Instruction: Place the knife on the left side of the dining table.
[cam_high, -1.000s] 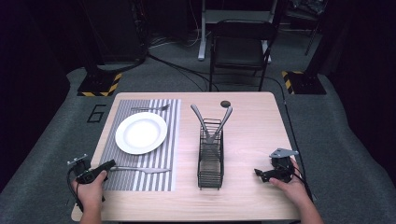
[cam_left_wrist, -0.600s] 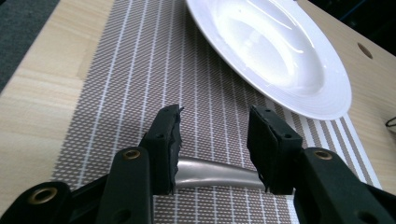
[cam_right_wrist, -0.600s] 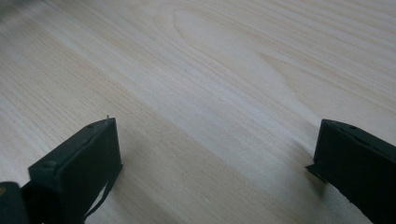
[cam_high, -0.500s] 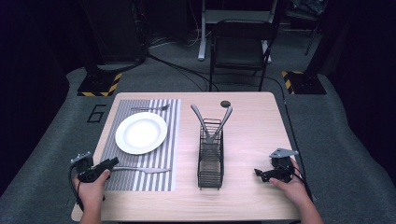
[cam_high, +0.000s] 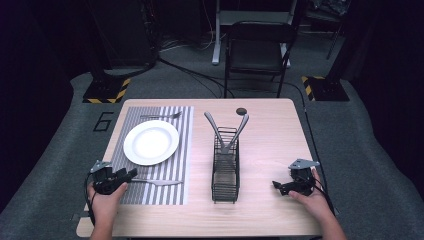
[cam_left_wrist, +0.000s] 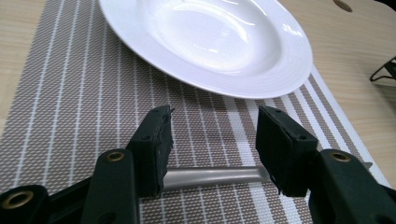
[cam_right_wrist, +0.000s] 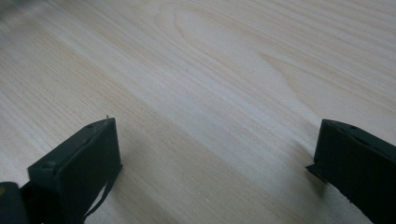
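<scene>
1. Left gripper (cam_high: 131, 173) is hovering at the near left corner of the striped mat (cam_high: 172, 150), its jaws having just been opening; they are standing apart now, pressing on nothing.
2. Between and below those jaws, in the left gripper view, the knife (cam_left_wrist: 212, 176) is lying flat on the mat, its grey handle running crosswise, clear of both pads (cam_left_wrist: 156, 144).
3. In the high view the knife (cam_high: 155, 182) is resting just in front of the white plate (cam_high: 151, 142), its blade pointing toward the wire rack (cam_high: 226, 172).
4. A fork (cam_high: 161, 116) is lying on the mat's far edge, beyond the plate.
5. Two utensils (cam_high: 227, 130) are leaning out of the rack, which is standing mid-tabletop (cam_high: 270, 135).
6. Right gripper (cam_high: 276, 186) is sitting low over bare wood at the near right, jaws wide apart and holding nothing.
</scene>
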